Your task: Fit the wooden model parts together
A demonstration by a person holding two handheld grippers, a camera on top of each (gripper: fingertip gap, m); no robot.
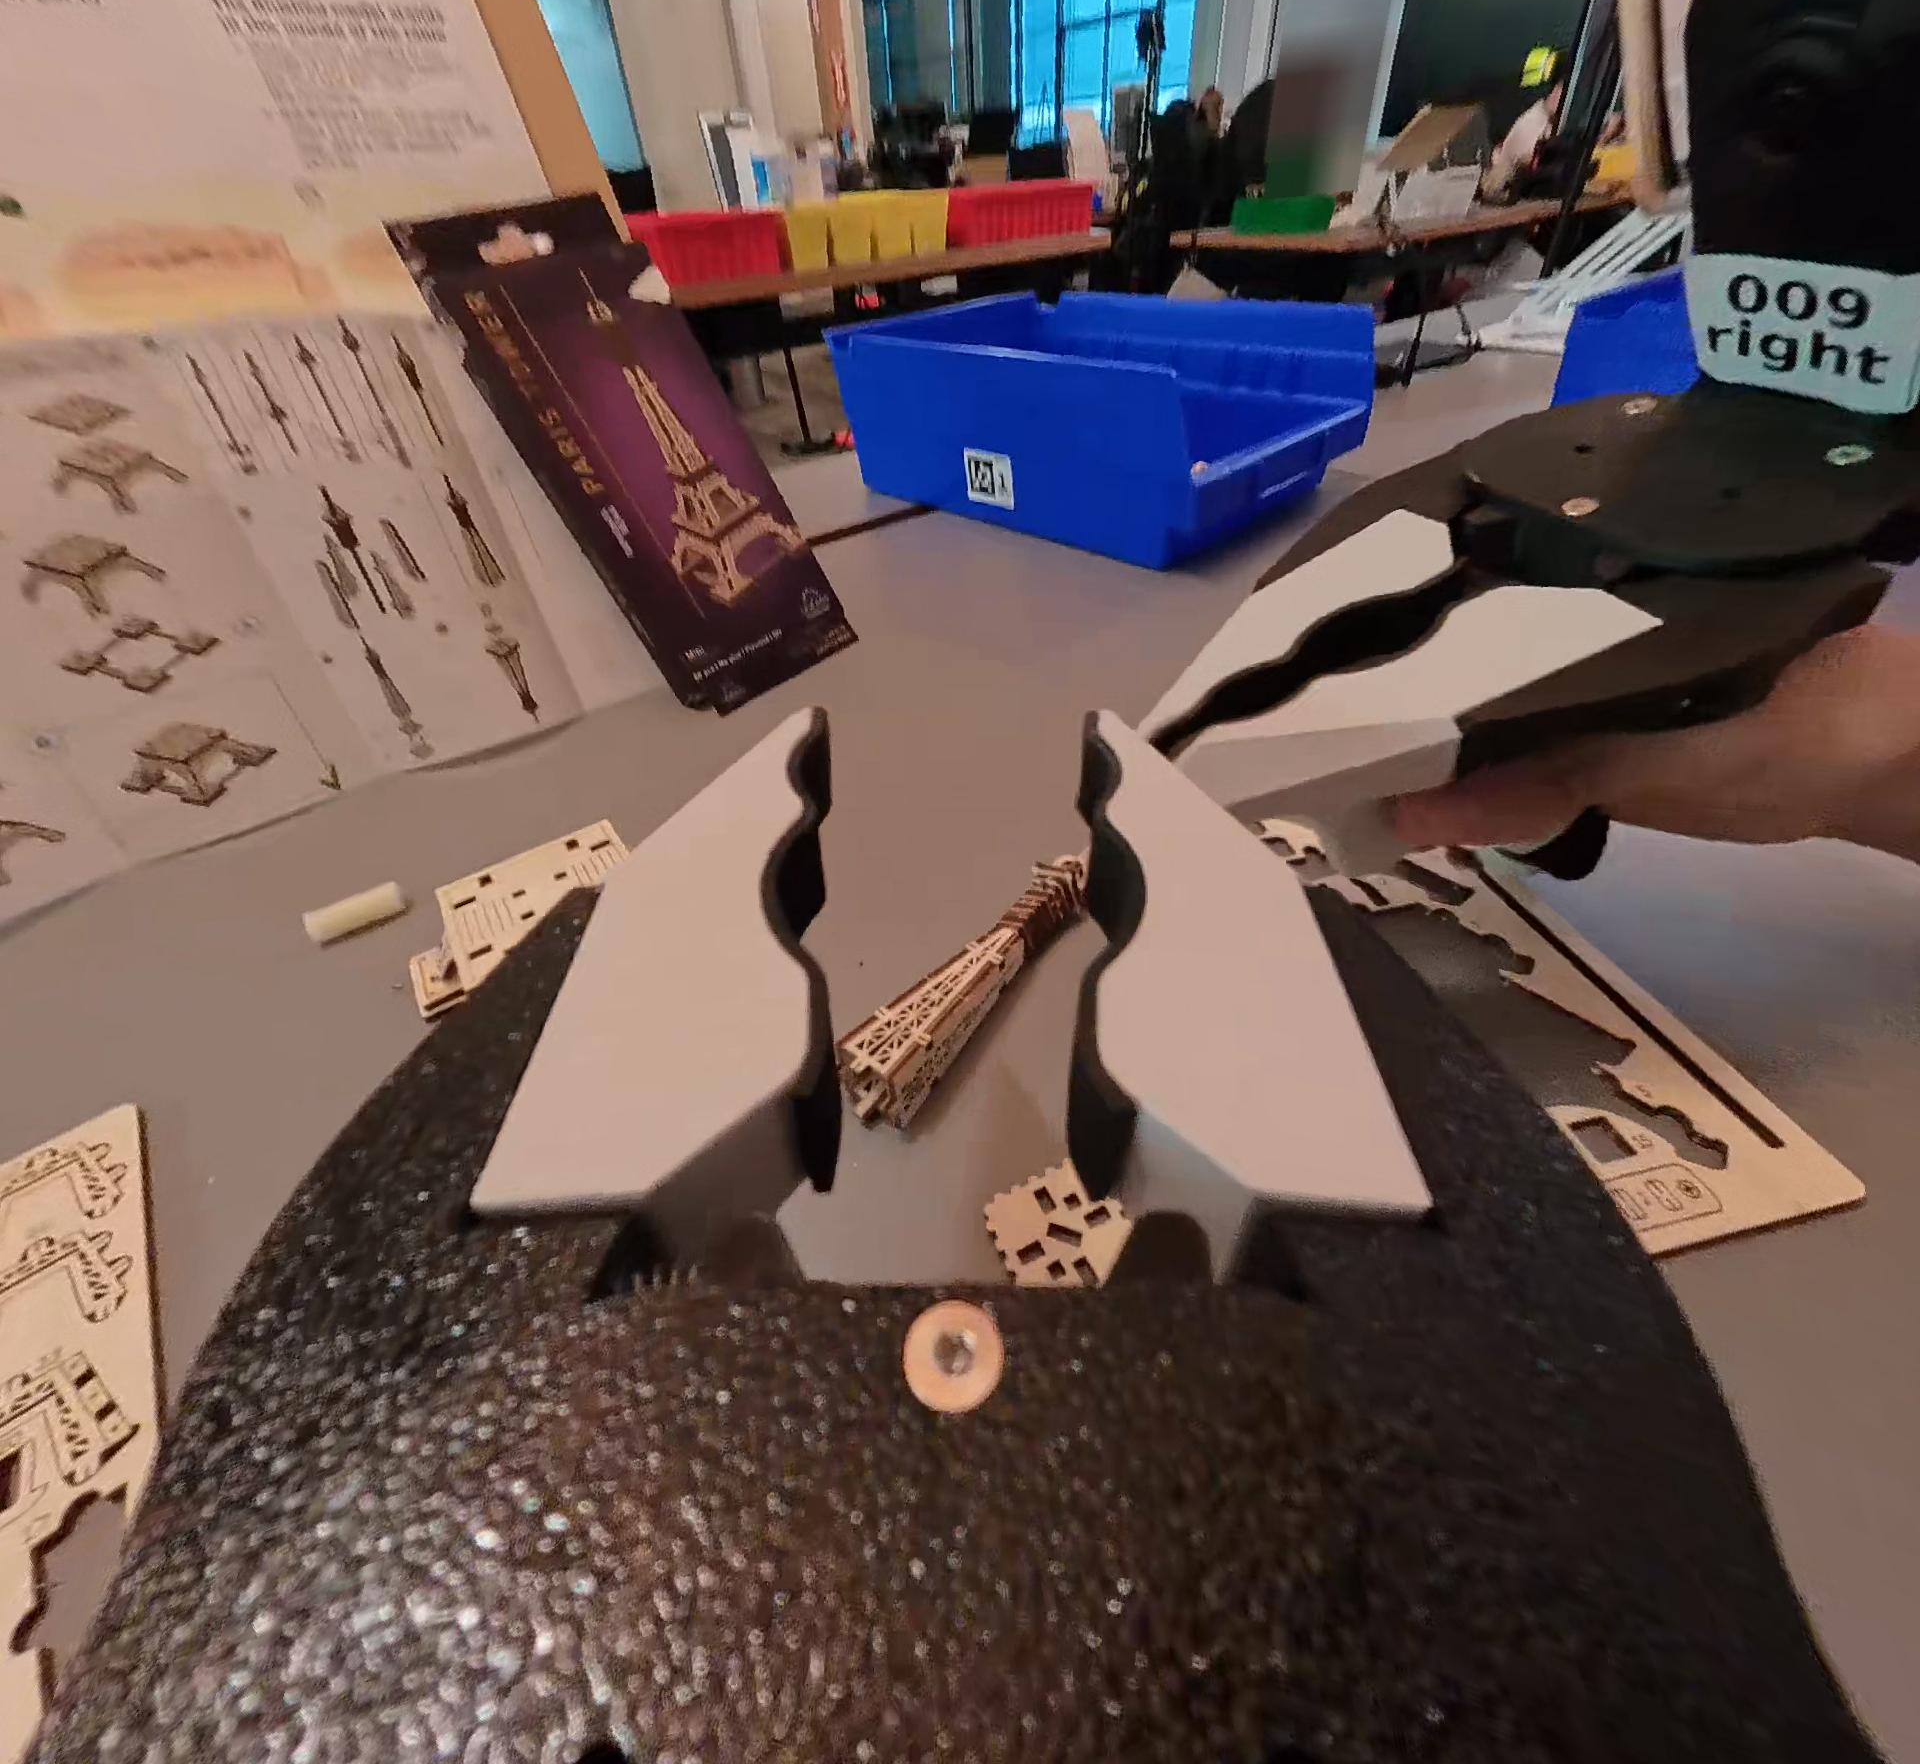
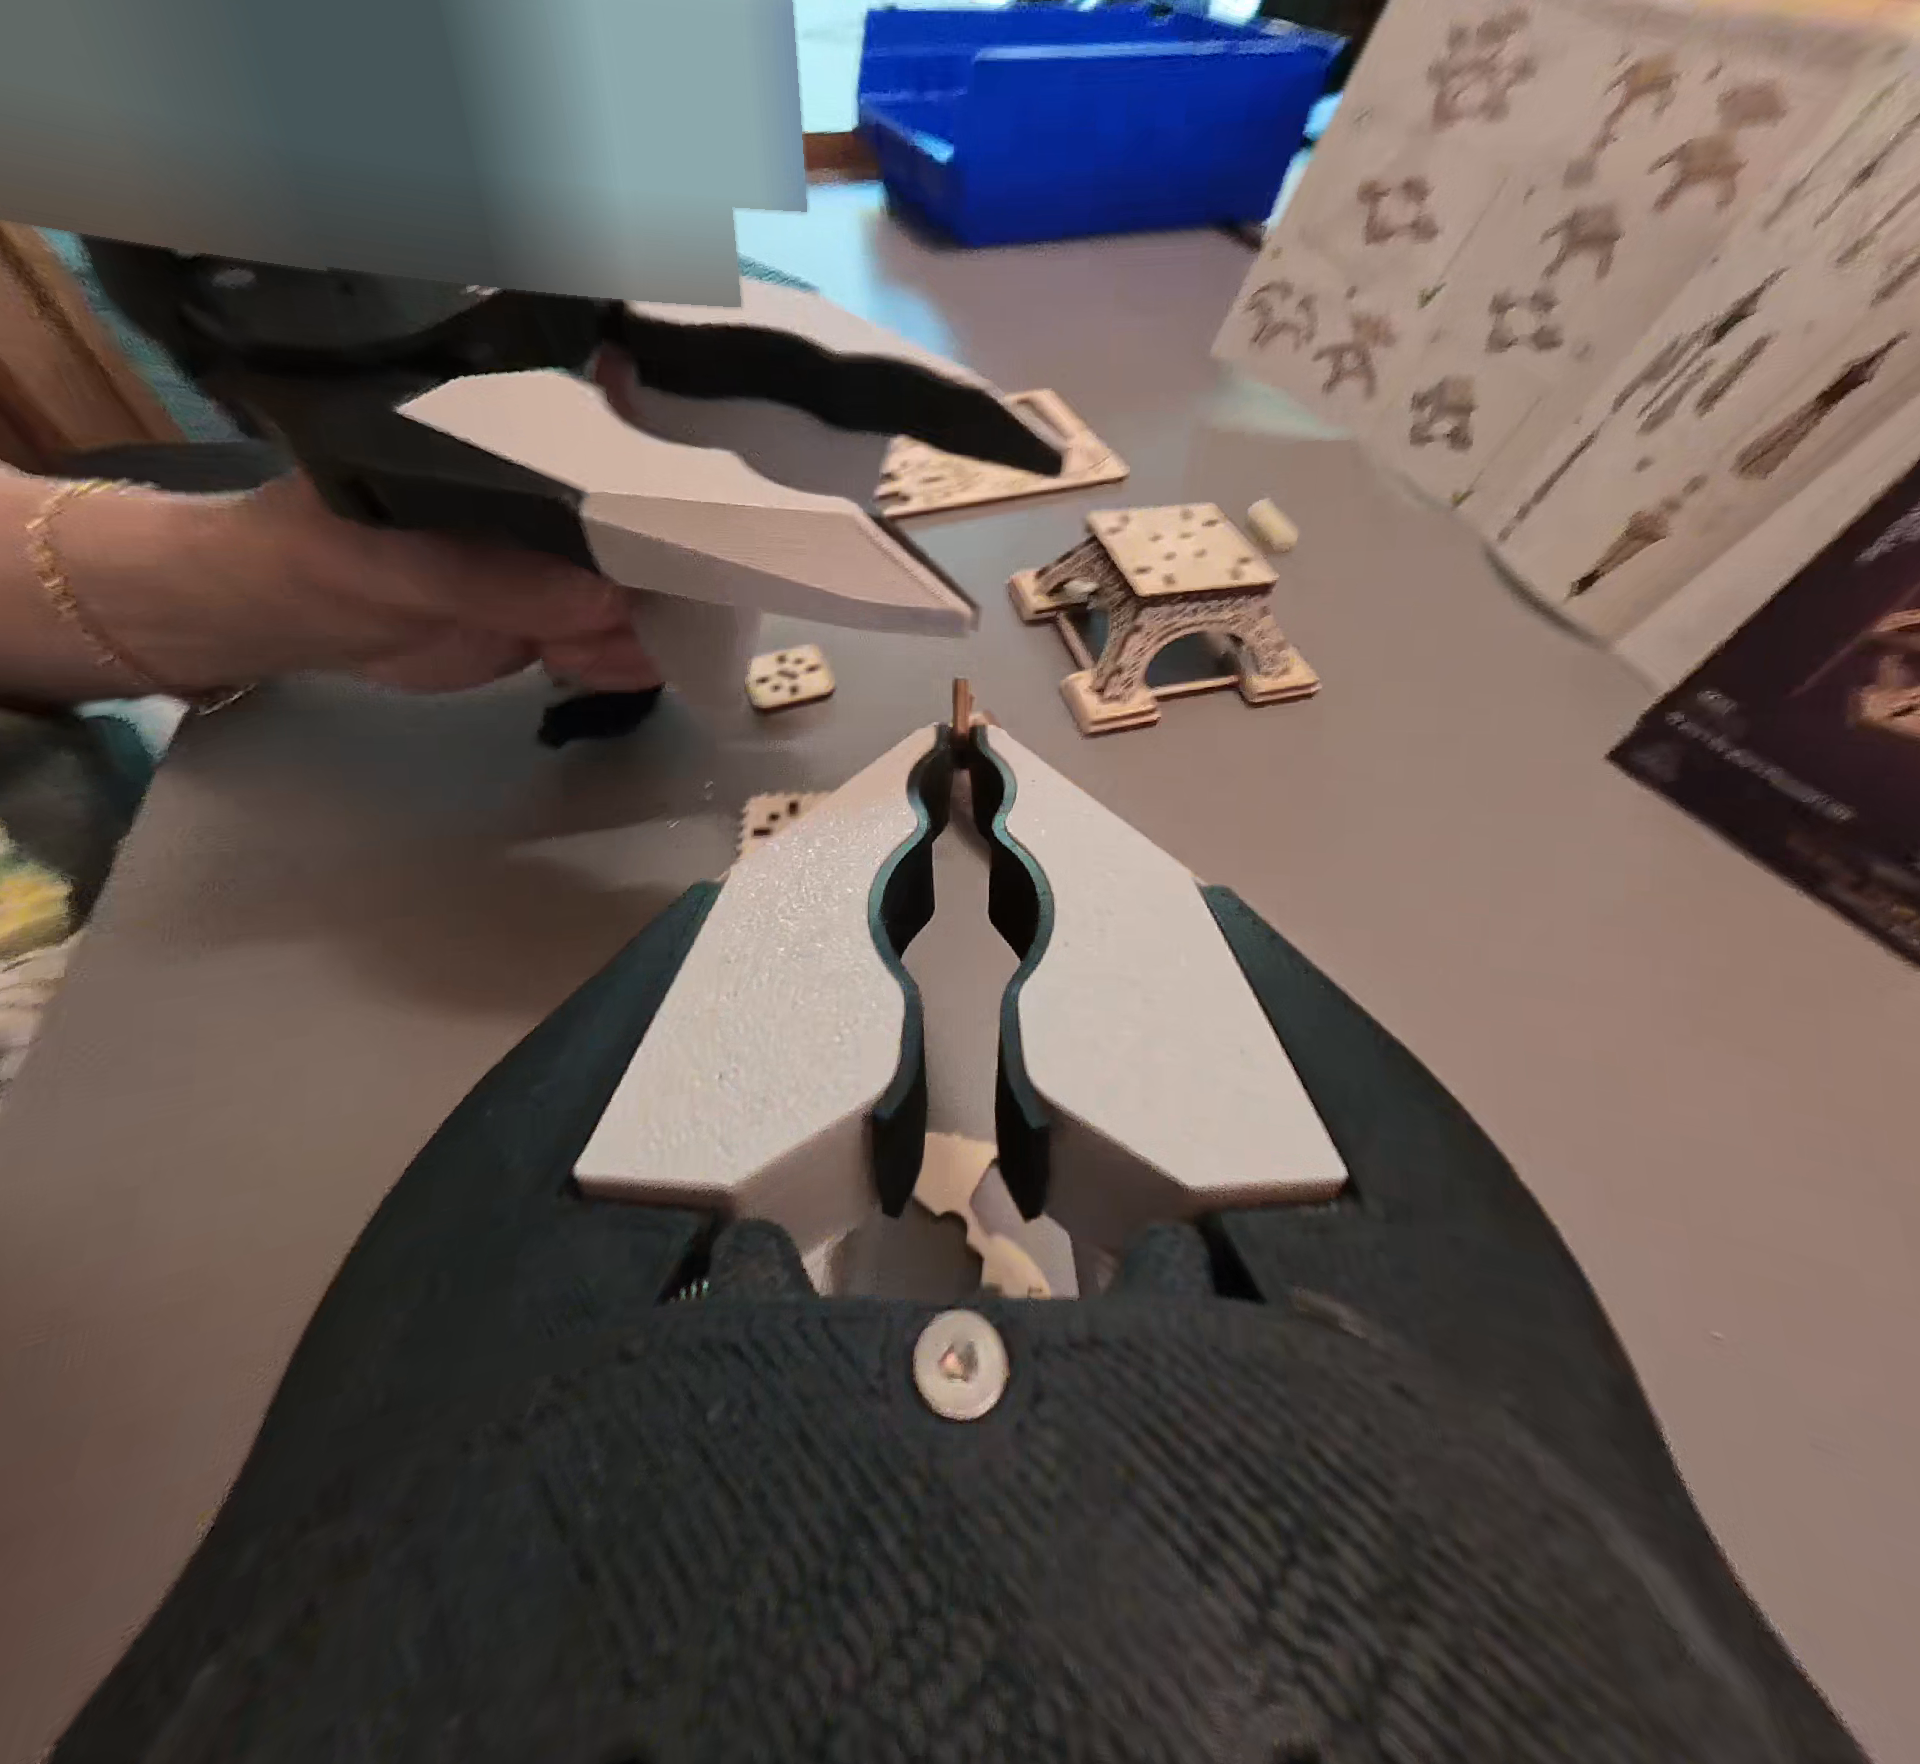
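The left gripper [image 1: 956,945] hung open over the slim, lattice-cut wooden tower spire [image 1: 961,997] lying on the grey worktop [image 1: 935,634]. It looked light and brittle, best held at its thicker end. The right gripper [image 2: 961,758] was pinched on a thin wooden sliver [image 2: 963,712]. Beyond stood the arched wooden tower base [image 2: 1169,618].

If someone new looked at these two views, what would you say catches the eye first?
Likely the left gripper, open over the wooden tower spire lying on the grey table. Next, the right gripper, shut on a thin wooden piece, with the arched tower base standing just beyond. The blue bin stands out behind.
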